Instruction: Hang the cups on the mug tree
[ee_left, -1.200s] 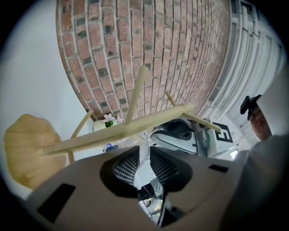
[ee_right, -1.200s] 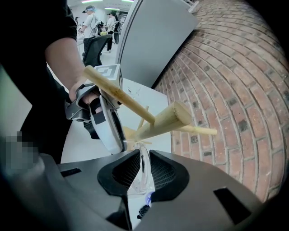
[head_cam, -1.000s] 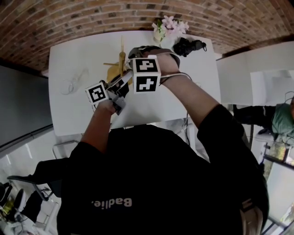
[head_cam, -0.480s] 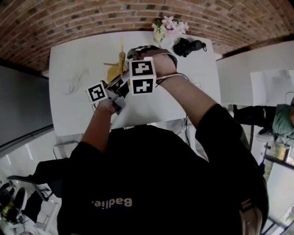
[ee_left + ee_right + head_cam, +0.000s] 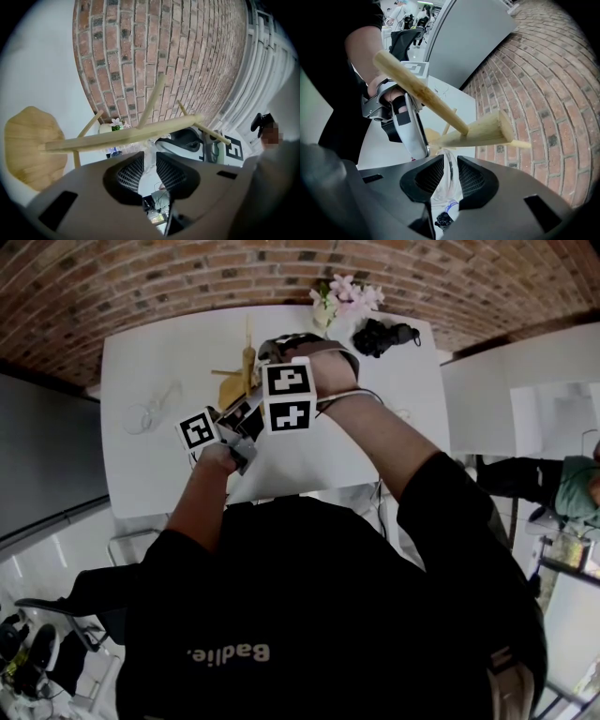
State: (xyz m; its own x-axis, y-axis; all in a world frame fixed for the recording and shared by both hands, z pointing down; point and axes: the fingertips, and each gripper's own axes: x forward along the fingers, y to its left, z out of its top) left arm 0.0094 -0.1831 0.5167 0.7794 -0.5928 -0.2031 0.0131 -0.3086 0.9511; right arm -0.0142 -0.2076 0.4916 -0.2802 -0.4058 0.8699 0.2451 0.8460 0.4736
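Observation:
The wooden mug tree [image 5: 247,360] stands at the back of the white table [image 5: 169,343]. In the left gripper view its trunk [image 5: 126,137] crosses just beyond my left gripper [image 5: 150,164], whose pads are shut on a pale clear piece of a glass cup. My right gripper [image 5: 447,176] points steeply down beside the trunk top [image 5: 487,131] and a peg [image 5: 417,89]. The clear glass cup [image 5: 449,166] has its thin wall between the right pads. They have just been closing, and a small gap still shows. A second glass cup [image 5: 150,412] lies on the table's left.
A vase of pink flowers [image 5: 342,296] and a black object [image 5: 384,334] sit at the table's back right. The tree's round base [image 5: 28,145] is at the left of the left gripper view. A brick wall [image 5: 187,56] rises behind the table.

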